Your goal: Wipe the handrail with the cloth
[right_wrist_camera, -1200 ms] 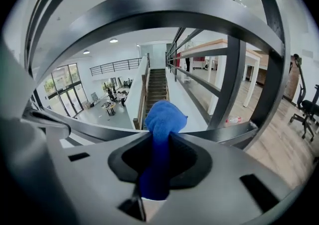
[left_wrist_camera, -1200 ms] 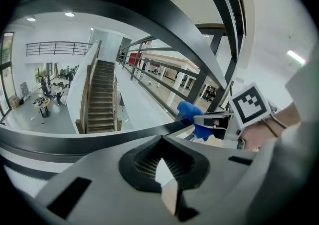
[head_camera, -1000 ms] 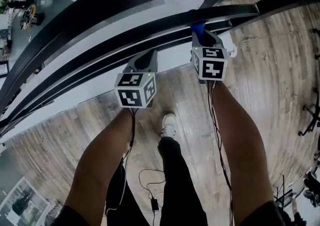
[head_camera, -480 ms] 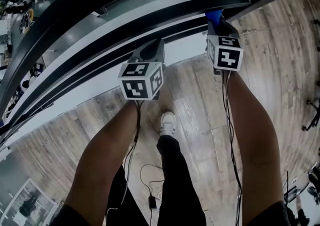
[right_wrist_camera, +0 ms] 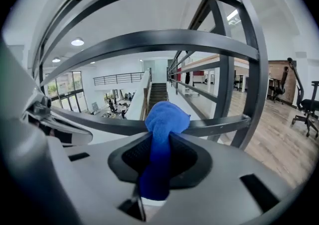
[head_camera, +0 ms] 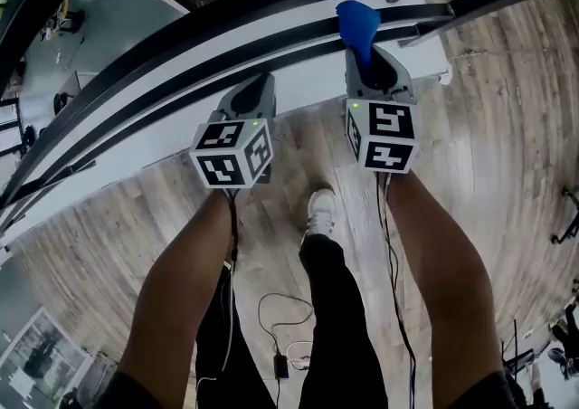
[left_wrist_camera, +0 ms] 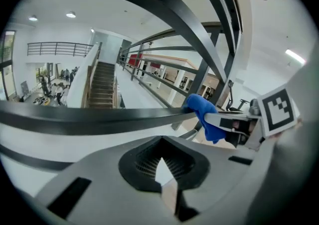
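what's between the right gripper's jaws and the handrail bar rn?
The blue cloth: the right gripper is clamped on it, and its bunched end sits against the handrail. Nothing else there. The right gripper view shows it.

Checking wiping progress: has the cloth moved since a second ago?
Yes. The cloth now laps up across the handrail; before, it only peeked out below it.

- Left gripper point(head_camera: 254, 95): jaws together, nothing held between them.
- Right gripper point(head_camera: 374, 68): jaws clamped on cloth point(head_camera: 355, 22); the cloth bunches up past the jaw tips.
- Both grippers point forward, side by side and apart, the right one slightly ahead.
- Left forearm point(head_camera: 181, 280) and right forearm point(head_camera: 436, 258): bare, extended forward, one directly behind each gripper.
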Action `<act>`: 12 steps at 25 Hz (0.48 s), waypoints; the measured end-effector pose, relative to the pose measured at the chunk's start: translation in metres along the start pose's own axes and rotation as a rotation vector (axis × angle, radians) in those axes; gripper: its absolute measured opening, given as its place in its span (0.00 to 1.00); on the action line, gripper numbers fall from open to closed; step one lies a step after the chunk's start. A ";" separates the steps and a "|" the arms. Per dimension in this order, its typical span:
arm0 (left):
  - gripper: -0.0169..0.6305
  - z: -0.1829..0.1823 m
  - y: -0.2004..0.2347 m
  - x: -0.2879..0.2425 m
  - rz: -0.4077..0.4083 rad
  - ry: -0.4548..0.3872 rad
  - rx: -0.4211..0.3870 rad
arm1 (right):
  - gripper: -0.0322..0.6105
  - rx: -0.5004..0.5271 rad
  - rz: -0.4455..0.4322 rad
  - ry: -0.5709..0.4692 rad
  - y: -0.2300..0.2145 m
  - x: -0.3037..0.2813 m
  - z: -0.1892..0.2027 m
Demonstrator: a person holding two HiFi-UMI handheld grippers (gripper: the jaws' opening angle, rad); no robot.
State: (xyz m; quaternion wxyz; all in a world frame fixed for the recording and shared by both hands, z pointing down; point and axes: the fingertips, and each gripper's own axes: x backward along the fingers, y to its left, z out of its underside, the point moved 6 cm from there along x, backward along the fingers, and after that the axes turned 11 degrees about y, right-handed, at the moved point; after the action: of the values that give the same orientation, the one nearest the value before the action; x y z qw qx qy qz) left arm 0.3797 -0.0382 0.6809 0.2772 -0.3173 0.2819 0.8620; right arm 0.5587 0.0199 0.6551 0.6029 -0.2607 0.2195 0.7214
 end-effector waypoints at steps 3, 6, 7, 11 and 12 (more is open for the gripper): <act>0.03 0.045 0.055 0.032 -0.036 -0.007 0.049 | 0.20 0.010 -0.057 0.004 0.074 0.000 0.024; 0.03 0.097 0.125 0.076 -0.090 0.000 0.079 | 0.20 0.027 -0.134 0.031 0.167 -0.009 0.050; 0.03 0.114 0.153 0.093 -0.117 0.003 0.099 | 0.20 0.045 -0.163 0.042 0.202 -0.015 0.057; 0.03 0.174 0.264 0.169 -0.229 0.013 0.163 | 0.20 0.114 -0.265 0.091 0.341 -0.036 0.081; 0.03 0.186 0.290 0.188 -0.251 0.017 0.169 | 0.20 0.127 -0.286 0.102 0.375 -0.040 0.085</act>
State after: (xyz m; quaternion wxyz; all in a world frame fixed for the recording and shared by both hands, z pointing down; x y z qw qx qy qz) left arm -0.0046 -0.0587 0.7579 0.4061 -0.3328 0.3136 0.7912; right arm 0.1858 -0.0233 0.7468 0.7026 -0.2871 0.2557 0.5988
